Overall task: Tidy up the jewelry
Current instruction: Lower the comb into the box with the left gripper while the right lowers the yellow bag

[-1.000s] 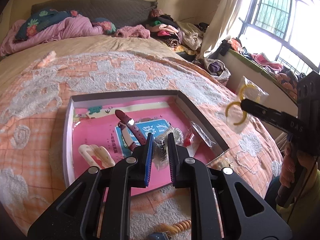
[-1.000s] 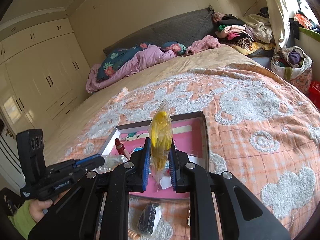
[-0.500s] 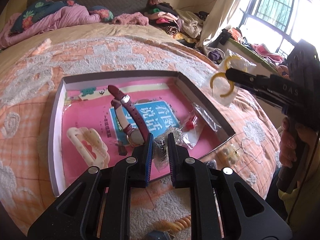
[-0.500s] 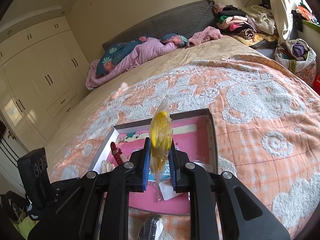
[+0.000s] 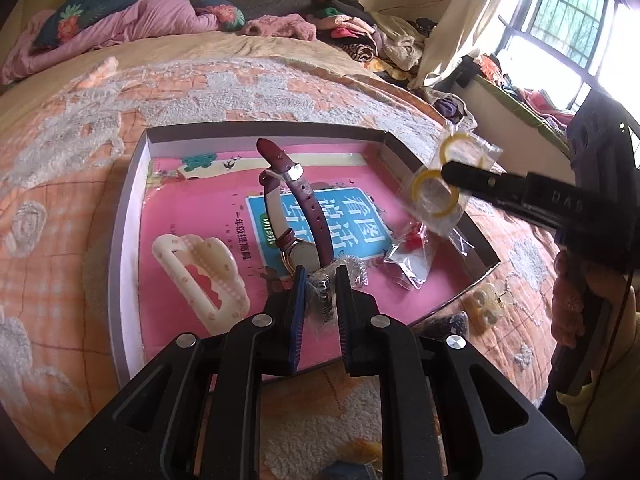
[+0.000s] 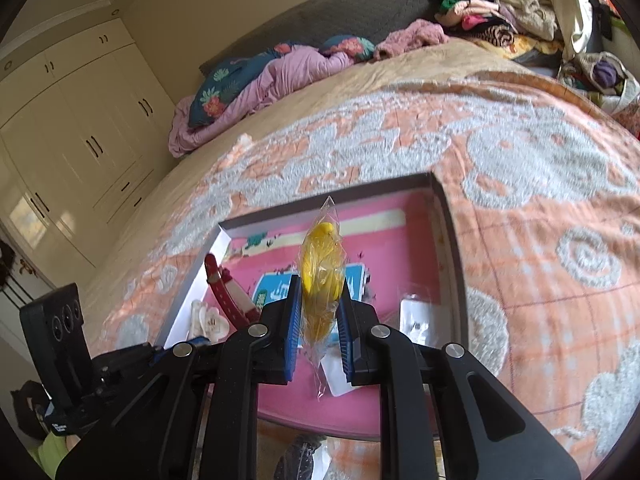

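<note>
A shallow grey box (image 5: 132,184) with a pink book inside lies on the bed. My left gripper (image 5: 321,276) is shut on a clear bag of silver jewelry (image 5: 320,294), held low over the box's near edge. My right gripper (image 6: 320,292) is shut on a clear bag of yellow rings (image 6: 321,276); in the left wrist view this bag (image 5: 438,192) hangs above the box's right side. In the box lie a maroon watch (image 5: 304,204), a cream hair clip (image 5: 200,276) and a small bag with a red piece (image 5: 412,252).
More small items lie on the orange blanket beside the box: a cream flower piece (image 5: 486,304) and a dark bag (image 5: 448,324). Pillows and a pink quilt (image 5: 120,20) are at the bed head. Clothes pile at the far right by the window.
Both grippers have moved closer over the box. The right gripper has carried the yellow ring bag down and left, from beyond the box's right edge to above its right side.
</note>
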`<state>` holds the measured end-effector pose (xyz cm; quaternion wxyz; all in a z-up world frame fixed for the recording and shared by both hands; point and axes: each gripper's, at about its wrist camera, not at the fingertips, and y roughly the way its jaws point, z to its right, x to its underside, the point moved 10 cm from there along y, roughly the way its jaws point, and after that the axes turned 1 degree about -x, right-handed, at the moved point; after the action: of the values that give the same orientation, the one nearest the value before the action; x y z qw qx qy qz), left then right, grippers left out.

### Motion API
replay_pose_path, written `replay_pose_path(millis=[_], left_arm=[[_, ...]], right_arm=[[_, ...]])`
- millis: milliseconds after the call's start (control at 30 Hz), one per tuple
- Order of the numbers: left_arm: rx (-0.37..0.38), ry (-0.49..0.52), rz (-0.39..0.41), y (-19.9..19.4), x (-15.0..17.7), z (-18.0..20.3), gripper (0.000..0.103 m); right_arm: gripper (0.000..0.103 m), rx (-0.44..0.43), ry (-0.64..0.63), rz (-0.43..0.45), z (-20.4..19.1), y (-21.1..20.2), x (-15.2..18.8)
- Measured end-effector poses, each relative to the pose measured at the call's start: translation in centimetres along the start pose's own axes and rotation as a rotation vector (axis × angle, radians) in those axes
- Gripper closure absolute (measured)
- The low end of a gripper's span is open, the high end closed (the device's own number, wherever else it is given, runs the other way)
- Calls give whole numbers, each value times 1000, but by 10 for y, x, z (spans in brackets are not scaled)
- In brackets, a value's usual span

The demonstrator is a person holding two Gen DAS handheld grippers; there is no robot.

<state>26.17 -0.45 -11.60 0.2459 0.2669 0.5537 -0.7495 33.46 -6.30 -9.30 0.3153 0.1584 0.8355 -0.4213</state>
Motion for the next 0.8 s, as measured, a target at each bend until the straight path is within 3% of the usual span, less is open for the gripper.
replay_pose_path(millis=[800], left_arm=[[-45, -17, -2, 0, 1, -13, 94]], right_arm=[[82, 26, 79, -63, 20, 10, 24]])
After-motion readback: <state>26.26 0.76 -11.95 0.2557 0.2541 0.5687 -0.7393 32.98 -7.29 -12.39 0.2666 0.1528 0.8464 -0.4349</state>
